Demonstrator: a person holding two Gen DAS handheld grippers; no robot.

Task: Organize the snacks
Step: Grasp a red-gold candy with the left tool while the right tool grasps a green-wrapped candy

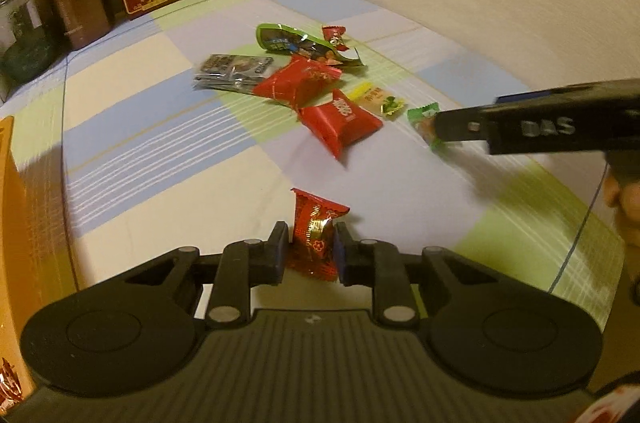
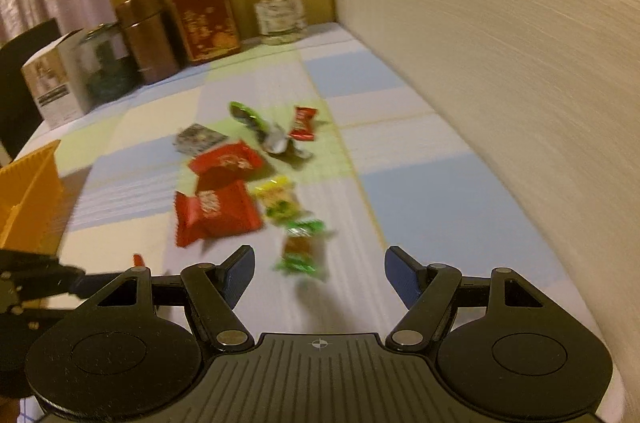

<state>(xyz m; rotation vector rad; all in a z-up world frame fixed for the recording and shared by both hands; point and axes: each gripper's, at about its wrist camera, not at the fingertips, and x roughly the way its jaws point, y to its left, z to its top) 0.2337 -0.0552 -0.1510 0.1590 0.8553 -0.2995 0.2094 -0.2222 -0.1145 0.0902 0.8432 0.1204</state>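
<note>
The checked cloth-covered surface [image 2: 420, 191] lies bare along the cream wall [image 2: 500, 63] on the right. A loose cluster of red, green and yellow wrapped snacks [image 2: 224, 183] crowds its middle. Tall brown tins and a clear plastic jar [image 2: 278, 11] line the far edge, and an orange ribbed plastic bin [image 2: 28, 195] blocks the left side.

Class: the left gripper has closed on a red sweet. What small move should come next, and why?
Probably carry it left to the orange bin. The left gripper is shut on the red sweet, so the pick looks done. The right gripper is open at the green sweet.
</note>
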